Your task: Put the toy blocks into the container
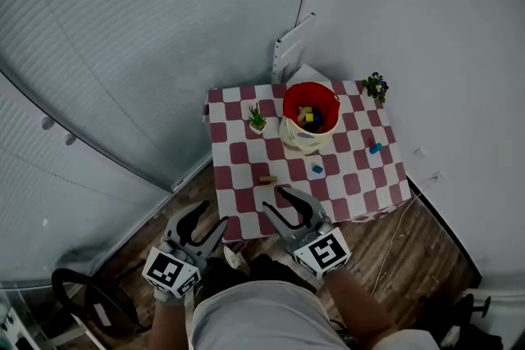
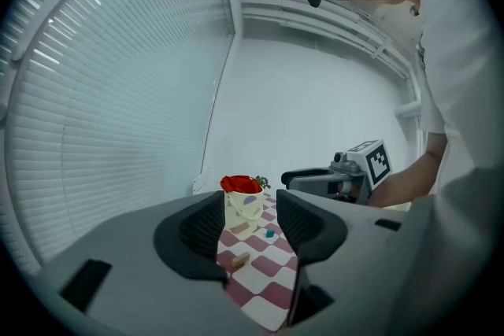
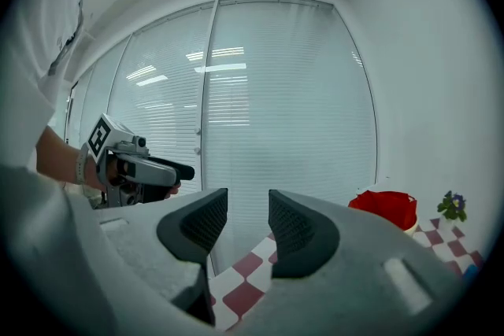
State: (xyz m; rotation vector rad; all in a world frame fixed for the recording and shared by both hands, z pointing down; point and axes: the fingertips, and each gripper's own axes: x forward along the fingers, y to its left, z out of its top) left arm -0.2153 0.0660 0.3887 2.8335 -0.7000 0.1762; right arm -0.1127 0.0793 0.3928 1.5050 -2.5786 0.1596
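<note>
A cream bucket with a red lining (image 1: 310,117) stands on the checkered table (image 1: 234,176) and holds several coloured blocks. Three blocks lie loose on the cloth: a tan one (image 1: 267,179), a teal one (image 1: 317,169) and a blue one (image 1: 375,148). My left gripper (image 1: 211,219) hangs open off the table's near left corner. My right gripper (image 1: 280,205) is open over the near edge, just short of the tan block. In the left gripper view the bucket (image 2: 242,204), tan block (image 2: 239,258) and teal block (image 2: 270,233) show between the open jaws of the left gripper (image 2: 250,228). The right gripper (image 3: 248,228) is empty.
A small green potted plant (image 1: 257,120) stands left of the bucket, and a flowering plant (image 1: 376,85) sits at the far right corner. White walls and window blinds close in behind the table. A wooden floor with a cable lies on the right, and a black stool base sits at lower left.
</note>
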